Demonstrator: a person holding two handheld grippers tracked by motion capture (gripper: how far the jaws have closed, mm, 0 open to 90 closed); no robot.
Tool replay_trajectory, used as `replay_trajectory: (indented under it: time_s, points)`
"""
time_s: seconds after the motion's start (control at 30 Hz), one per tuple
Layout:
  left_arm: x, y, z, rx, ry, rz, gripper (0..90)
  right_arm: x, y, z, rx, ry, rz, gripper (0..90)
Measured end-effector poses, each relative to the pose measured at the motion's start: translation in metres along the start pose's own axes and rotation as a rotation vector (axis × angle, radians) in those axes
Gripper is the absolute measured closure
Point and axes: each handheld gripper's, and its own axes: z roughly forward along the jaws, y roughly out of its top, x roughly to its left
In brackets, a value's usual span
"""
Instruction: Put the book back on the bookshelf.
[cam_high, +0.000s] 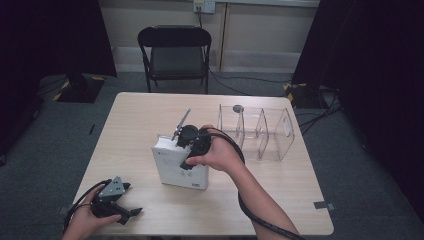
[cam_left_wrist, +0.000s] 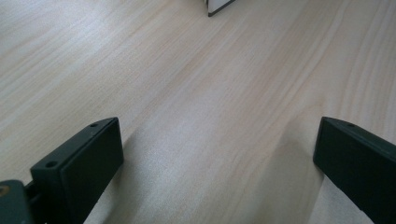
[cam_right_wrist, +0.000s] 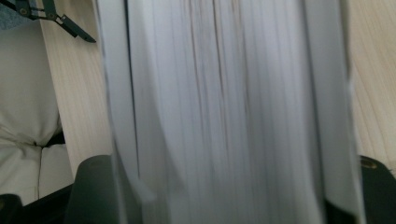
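Right gripper (cam_high: 186, 150) straddled the white book (cam_high: 176, 167), jaws apart beside its covers. Left gripper (cam_high: 131, 212) rested open on table (cam_high: 135, 115). Book judged stiff and heavy; grip across covers near spine.

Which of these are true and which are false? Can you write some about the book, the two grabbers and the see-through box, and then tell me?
1. The white book stands on the wooden table. True.
2. The left gripper holds the book. False: its open jaws frame bare table near the person's edge, apart from the book.
3. The right gripper is at the book. True: in the right gripper view a jaw stands on each side of the book's page edges.
4. The clear plastic organizer is full of books. False: its compartments look empty.
5. The black folding chair lies on the table. False: it stands on the floor beyond the table's far edge.
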Motion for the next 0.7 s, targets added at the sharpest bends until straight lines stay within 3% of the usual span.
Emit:
replay_trajectory:
  time_s: [0.17, 0.23, 0.3, 0.43, 0.7]
  points:
    - [0.000, 0.000, 0.000, 0.001, -0.002, 0.001, 0.7, 0.000, 0.001, 0.000, 0.027, 0.019, -0.004, 45.2]
    - [0.000, 0.000, 0.000, 0.002, -0.001, 0.001, 0.7, 0.002, 0.002, -0.003, 0.007, 0.013, 0.036, 50.7]
    - [0.000, 0.000, 0.000, 0.001, -0.002, 0.001, 0.7, 0.006, 0.003, -0.005, 0.016, -0.011, 0.042, 52.1]
    - [0.000, 0.000, 0.000, 0.001, -0.003, 0.002, 0.6, 0.008, 0.000, -0.009, 0.029, -0.011, 0.040, 52.6]
    - [0.000, 0.000, 0.000, 0.005, 0.001, 0.009, 0.0, 0.001, -0.015, -0.031, 0.026, -0.017, 0.081, 52.8]
